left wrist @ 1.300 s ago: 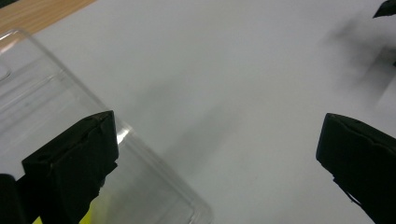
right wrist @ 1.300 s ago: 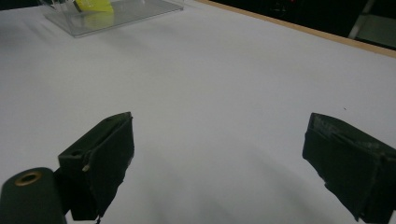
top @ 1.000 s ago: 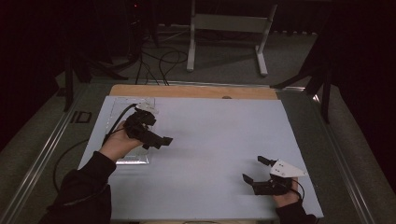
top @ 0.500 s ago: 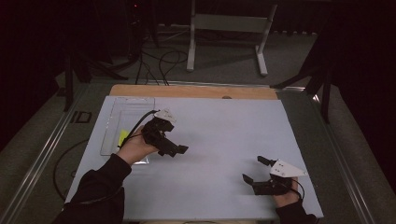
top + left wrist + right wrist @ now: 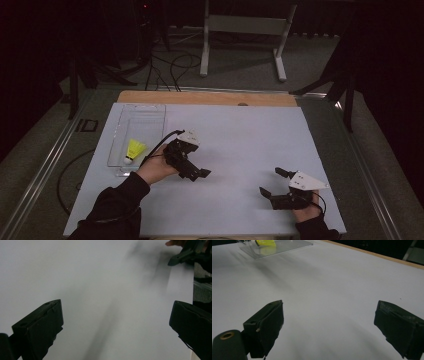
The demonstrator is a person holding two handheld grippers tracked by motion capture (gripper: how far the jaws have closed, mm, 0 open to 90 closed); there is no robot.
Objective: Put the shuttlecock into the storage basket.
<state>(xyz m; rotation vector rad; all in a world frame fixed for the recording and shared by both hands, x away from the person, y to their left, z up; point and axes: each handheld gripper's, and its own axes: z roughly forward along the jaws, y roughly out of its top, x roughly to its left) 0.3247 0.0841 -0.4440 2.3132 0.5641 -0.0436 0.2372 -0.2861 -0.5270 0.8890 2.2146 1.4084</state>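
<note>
Judging from how things lie, the main step looks done: the shuttlecock [image 5: 134, 149] sits inside the clear tray [image 5: 150, 111] at the left of the worktop [image 5: 250, 135], near the tray's front end, its yellow skirt pointing away from me and its white cork toward me. It lies on its side, not upright. In my right gripper view the yellow of it shows through the tray wall, far off at the top left.

My left tongs [image 5: 197, 173] are just right of the tray, over bare worktop, pointing toward the middle and my right hand. Their jaws stand wide with nothing between them; the left gripper view looks along them at plain white surface, with the other gripper in the top right corner. So the shuttlecock is behind and to the left of these tongs, near but not touching, with the tray wall between.

My right tongs [image 5: 271, 182] rest low at the near right corner of the worktop, well apart from tray and shuttlecock. Their jaws are also spread wide and hold nothing; the right gripper view shows only white worktop between them.

What is left, I think, is little: bringing the left hand home to a resting place like the right. I see nothing else on the worktop waiting to be picked up.
</note>
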